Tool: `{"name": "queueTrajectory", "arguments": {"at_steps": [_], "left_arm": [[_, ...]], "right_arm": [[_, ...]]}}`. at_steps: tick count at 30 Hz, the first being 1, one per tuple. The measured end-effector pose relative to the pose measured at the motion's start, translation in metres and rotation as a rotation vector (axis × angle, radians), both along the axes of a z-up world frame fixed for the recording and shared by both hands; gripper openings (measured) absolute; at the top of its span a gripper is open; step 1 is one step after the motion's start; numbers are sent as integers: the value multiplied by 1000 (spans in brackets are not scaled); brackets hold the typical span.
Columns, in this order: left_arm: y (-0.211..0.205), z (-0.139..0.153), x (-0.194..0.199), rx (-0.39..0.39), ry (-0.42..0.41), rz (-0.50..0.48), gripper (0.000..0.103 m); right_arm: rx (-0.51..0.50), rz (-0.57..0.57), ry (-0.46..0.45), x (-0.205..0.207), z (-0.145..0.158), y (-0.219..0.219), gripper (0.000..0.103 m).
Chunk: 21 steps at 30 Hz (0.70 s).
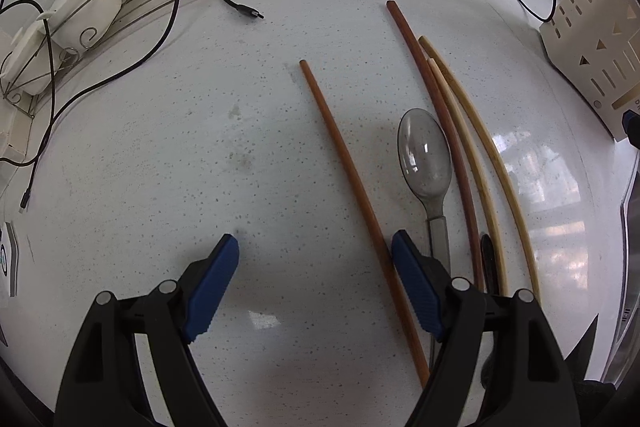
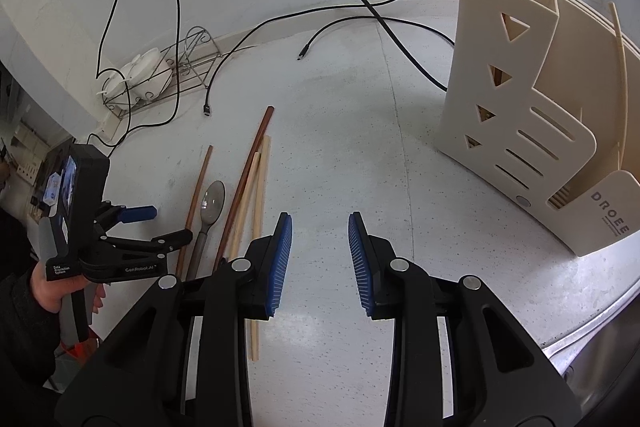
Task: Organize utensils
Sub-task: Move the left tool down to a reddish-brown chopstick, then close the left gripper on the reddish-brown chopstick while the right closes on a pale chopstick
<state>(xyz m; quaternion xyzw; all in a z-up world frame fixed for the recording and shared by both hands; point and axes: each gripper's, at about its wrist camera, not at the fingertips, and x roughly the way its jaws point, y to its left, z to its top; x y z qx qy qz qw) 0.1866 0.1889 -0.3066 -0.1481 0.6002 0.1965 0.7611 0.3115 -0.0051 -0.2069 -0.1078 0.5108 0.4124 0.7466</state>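
Note:
Several chopsticks and a metal spoon (image 1: 426,155) lie on the white counter. A lone brown chopstick (image 1: 344,179) runs between my left gripper's (image 1: 314,247) open jaws, near the right finger. Another brown chopstick (image 1: 436,115) and two pale ones (image 1: 480,131) lie right of the spoon. In the right wrist view the same spoon (image 2: 212,205) and chopsticks (image 2: 244,183) lie left of my open, empty right gripper (image 2: 320,223). A cream utensil holder (image 2: 516,107) stands at the right with a few chopsticks upright in it. The left gripper (image 2: 140,223) shows there too, over the utensils.
A wire dish rack (image 1: 120,3) with white bowls stands at the back left. Black cables (image 1: 240,7) trail over the counter. The holder's side (image 1: 592,43) is at the far right. A steel sink edge (image 2: 600,339) lies at the front right.

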Motion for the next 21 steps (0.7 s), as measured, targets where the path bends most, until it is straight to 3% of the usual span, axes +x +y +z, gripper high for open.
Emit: {"name": "queueTrajectory", "arguments": {"at_steps": [10,21], "left_arm": [[15,3,-6,-17,-13,15,62],[26,8,-18,-27,-19,5,23]], "right_arm": [[-64,122,18,-12,-19,39,29],[-134,223,49,-26,-41,76,29]]}}
